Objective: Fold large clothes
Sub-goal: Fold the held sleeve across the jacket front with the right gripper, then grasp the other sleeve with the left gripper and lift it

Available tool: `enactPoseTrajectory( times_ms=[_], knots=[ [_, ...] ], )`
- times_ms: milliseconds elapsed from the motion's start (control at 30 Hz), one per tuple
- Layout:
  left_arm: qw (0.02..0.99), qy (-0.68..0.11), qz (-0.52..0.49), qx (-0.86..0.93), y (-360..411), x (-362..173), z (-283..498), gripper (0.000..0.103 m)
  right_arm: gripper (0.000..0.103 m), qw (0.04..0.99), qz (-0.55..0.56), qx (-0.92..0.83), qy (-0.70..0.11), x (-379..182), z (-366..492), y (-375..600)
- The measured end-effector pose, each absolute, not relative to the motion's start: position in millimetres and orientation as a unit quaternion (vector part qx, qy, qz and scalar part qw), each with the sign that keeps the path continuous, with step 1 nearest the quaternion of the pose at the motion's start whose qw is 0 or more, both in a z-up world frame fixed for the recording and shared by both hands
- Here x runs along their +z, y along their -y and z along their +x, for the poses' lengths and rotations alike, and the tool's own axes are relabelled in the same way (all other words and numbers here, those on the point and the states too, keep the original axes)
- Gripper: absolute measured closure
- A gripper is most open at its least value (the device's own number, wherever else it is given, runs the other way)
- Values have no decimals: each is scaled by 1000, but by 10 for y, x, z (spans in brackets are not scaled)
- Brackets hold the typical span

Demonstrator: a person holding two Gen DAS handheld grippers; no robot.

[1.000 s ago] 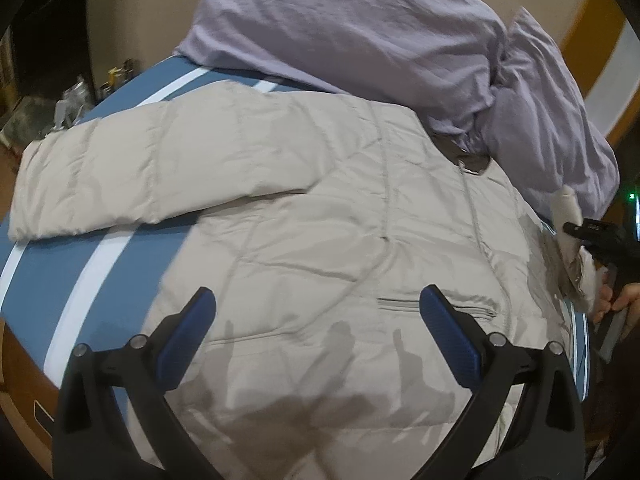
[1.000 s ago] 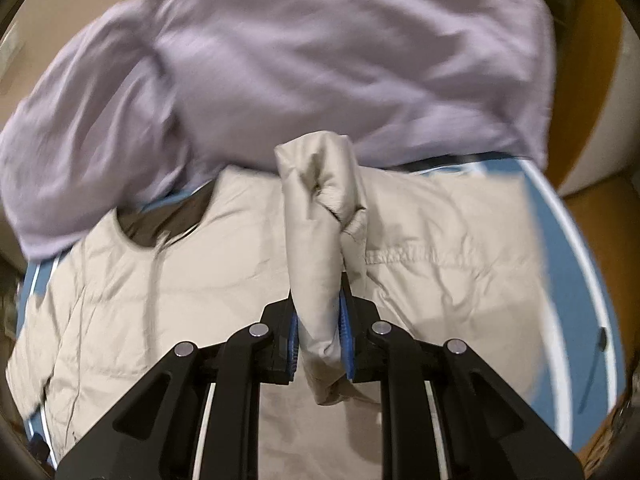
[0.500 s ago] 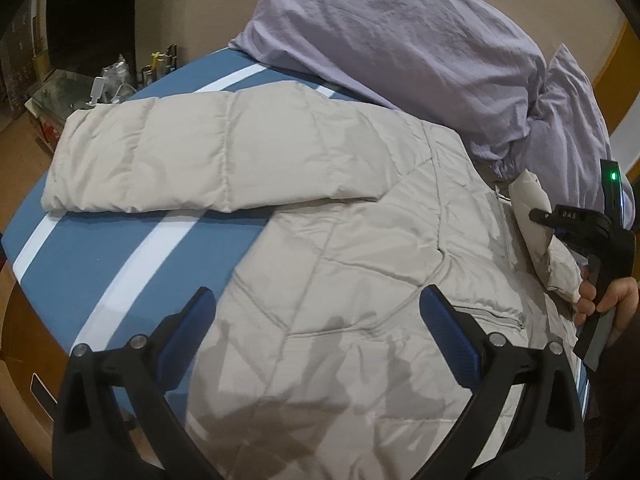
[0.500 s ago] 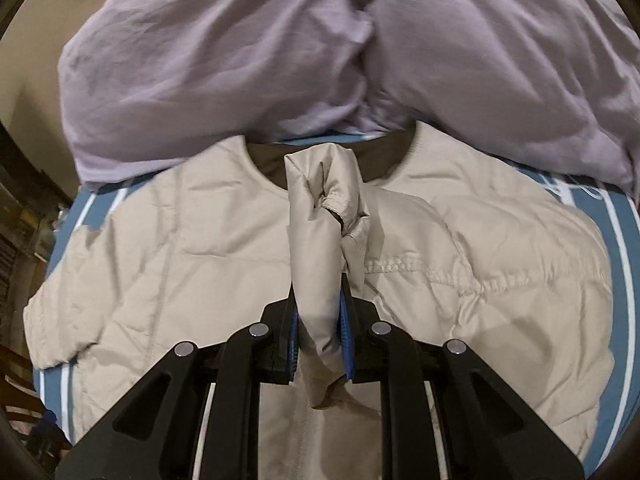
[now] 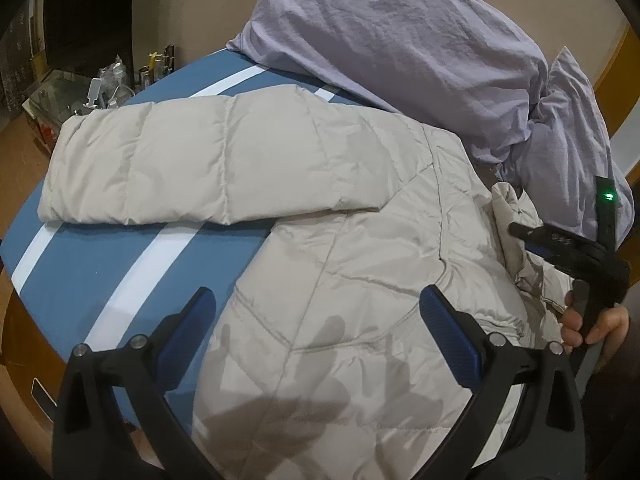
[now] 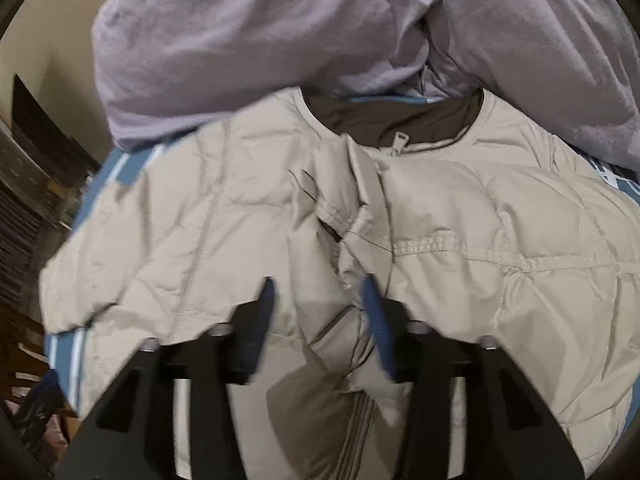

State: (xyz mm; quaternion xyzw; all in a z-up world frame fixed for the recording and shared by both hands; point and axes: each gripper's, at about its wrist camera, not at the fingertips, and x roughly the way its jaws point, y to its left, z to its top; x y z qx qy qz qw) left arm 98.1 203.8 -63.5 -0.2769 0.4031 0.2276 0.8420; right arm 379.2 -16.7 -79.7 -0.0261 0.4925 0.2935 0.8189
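A beige puffer jacket (image 5: pixel 352 264) lies front up on a blue striped bed (image 5: pixel 100 256). One sleeve (image 5: pixel 200 168) stretches out to the left. The other sleeve's cuff (image 6: pixel 340 216) lies folded across the chest, below the collar and zipper pull (image 6: pixel 396 140). My left gripper (image 5: pixel 316 312) is open and empty above the jacket's lower body. My right gripper (image 6: pixel 318 296) is open just behind the folded cuff, the fabric lying between its jaws without being held; it also shows in the left wrist view (image 5: pixel 560 248), held by a hand.
A lilac duvet (image 5: pixel 400 40) and pillow (image 5: pixel 568 136) are piled at the head of the bed, touching the jacket's collar. A cluttered side table (image 5: pixel 92 88) stands beyond the bed's far left corner. The bed's wooden frame edge (image 5: pixel 16 352) runs at the lower left.
My right gripper has opened and let go of the sleeve cuff, which has dropped onto the jacket's chest. The left gripper has shifted a little, still open.
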Motion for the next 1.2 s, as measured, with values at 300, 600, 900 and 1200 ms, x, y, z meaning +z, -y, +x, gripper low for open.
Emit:
enactPoseTrajectory(
  times_ms=[300,600,900,1200],
  knots=[
    [829,-391,-294,271,-2407,-613,890,2,44,850,-5,209,-483,-876,3987,484],
    [809,-382,-303,329,-2821,-660,674,2,26,859,-66,192,-470,-1251,3878,385],
    [766,-366,-335,408,-3476,-776,282,2,23,864,-99,194,-454,-1347,3825,362],
    [725,-361,-386,442,-4128,-994,33,6,23,861,-93,197,-459,-1342,3849,368]
  ],
)
